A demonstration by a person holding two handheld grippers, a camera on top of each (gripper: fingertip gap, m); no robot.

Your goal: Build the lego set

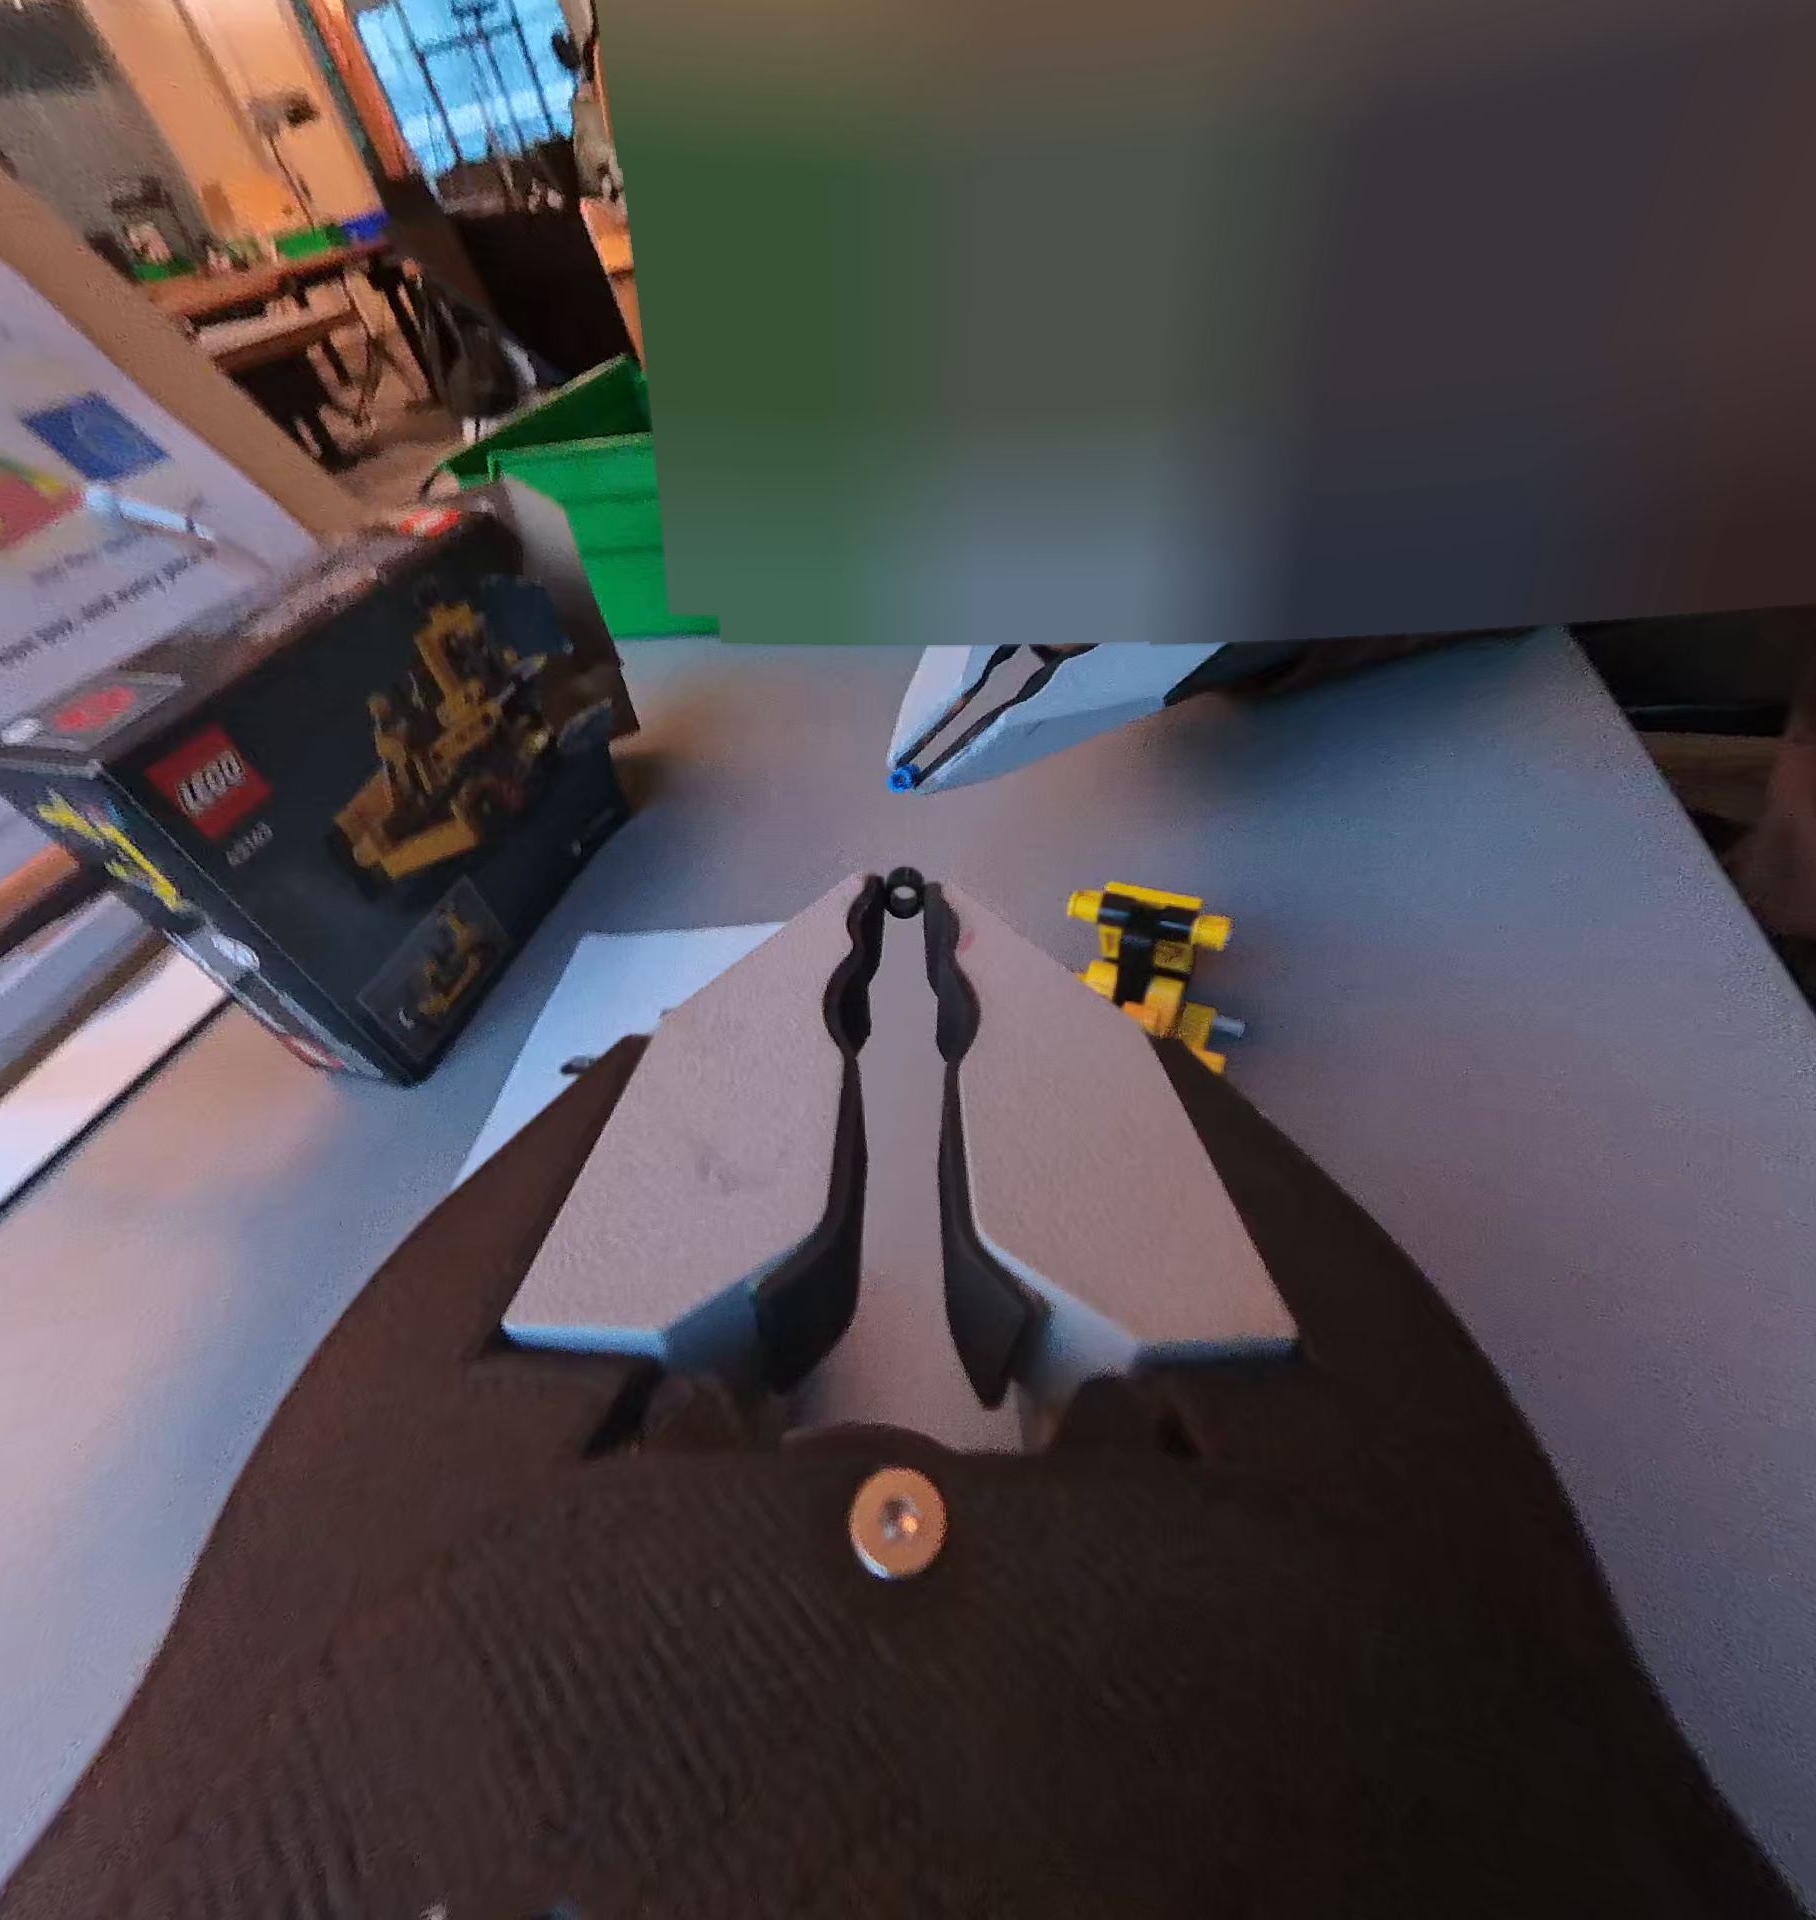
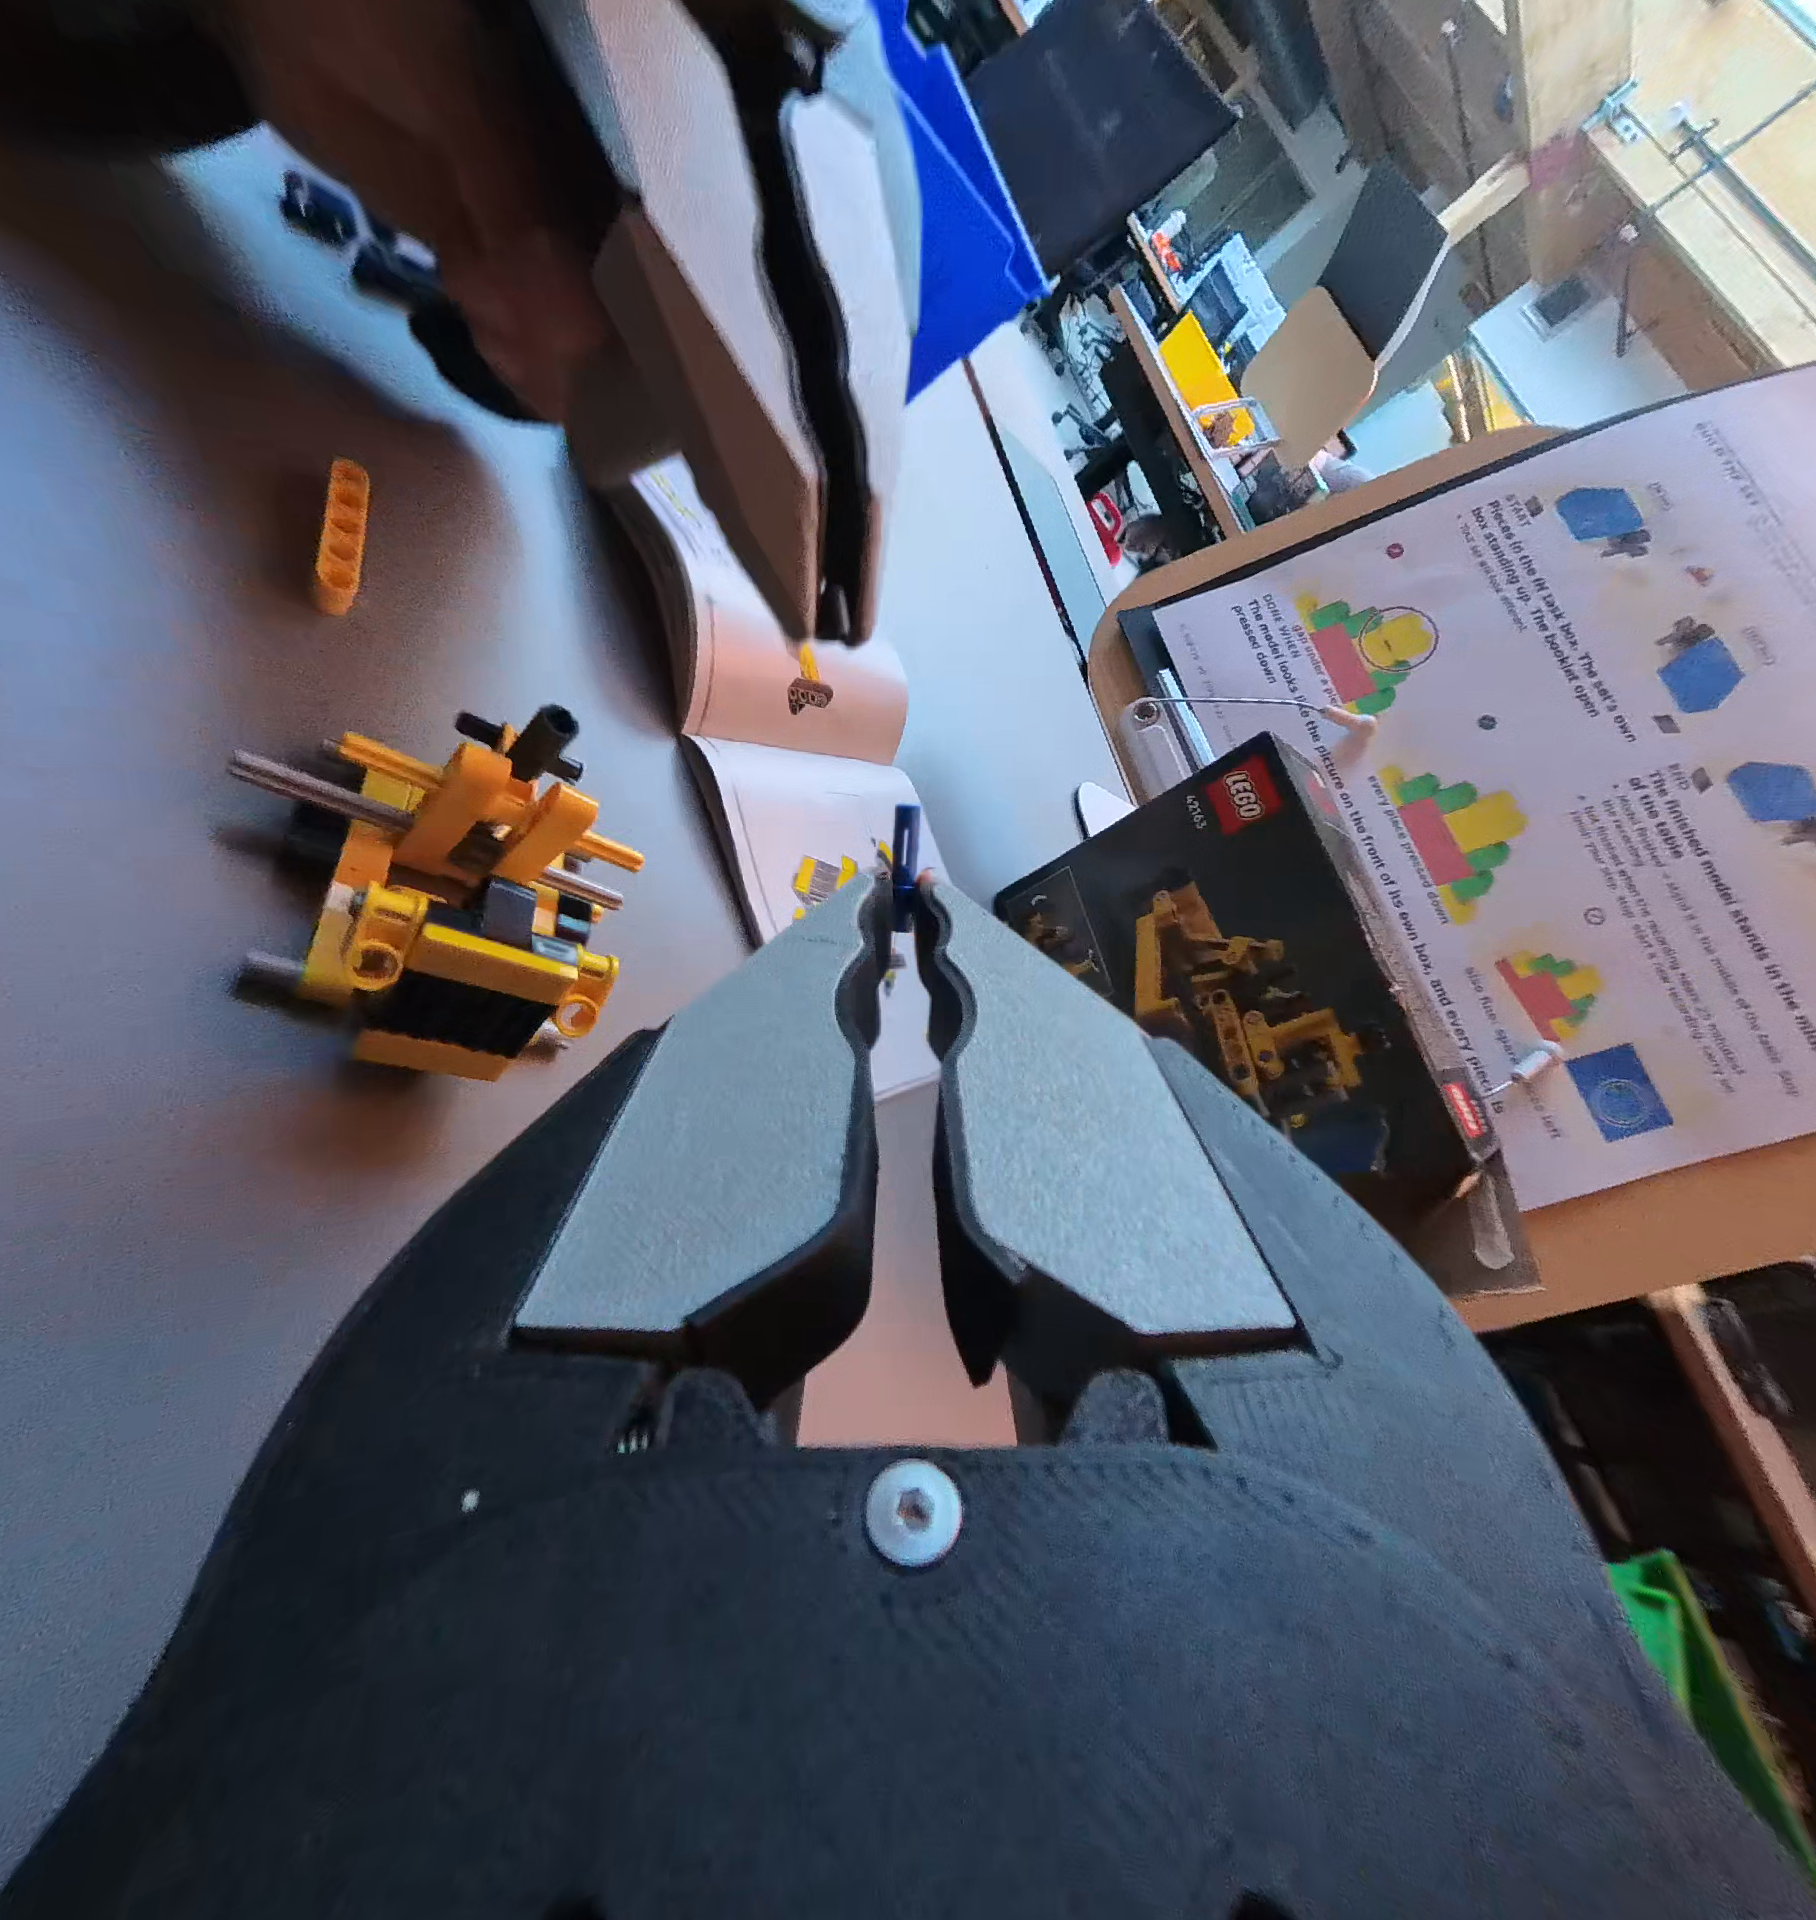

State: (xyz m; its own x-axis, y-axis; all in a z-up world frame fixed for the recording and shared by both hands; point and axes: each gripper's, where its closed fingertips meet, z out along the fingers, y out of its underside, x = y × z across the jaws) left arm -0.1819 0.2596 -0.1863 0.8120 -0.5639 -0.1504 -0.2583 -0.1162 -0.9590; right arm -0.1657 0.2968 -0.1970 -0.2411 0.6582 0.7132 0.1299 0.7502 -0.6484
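Lego model (image 2: 436, 904), yellow and black, sits on the grey desk (image 2: 104, 1195), its grey axles lying level. Right gripper (image 2: 909, 894) pinches a blue pin (image 2: 905, 868) (long axis upright in view); left gripper (image 1: 902, 896) clamps a small black bush (image 1: 903, 894), bore facing the camera.

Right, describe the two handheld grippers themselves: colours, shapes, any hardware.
Both look alike. The left gripper has a dark, ridged, fan-shaped body, two flat grey wedge fingers tapering to a point, wavy black pads along their inner edges and a silver screw at the centre. The right gripper matches, its body looking blacker, with a silver screw. No cables or sleeves are visible.
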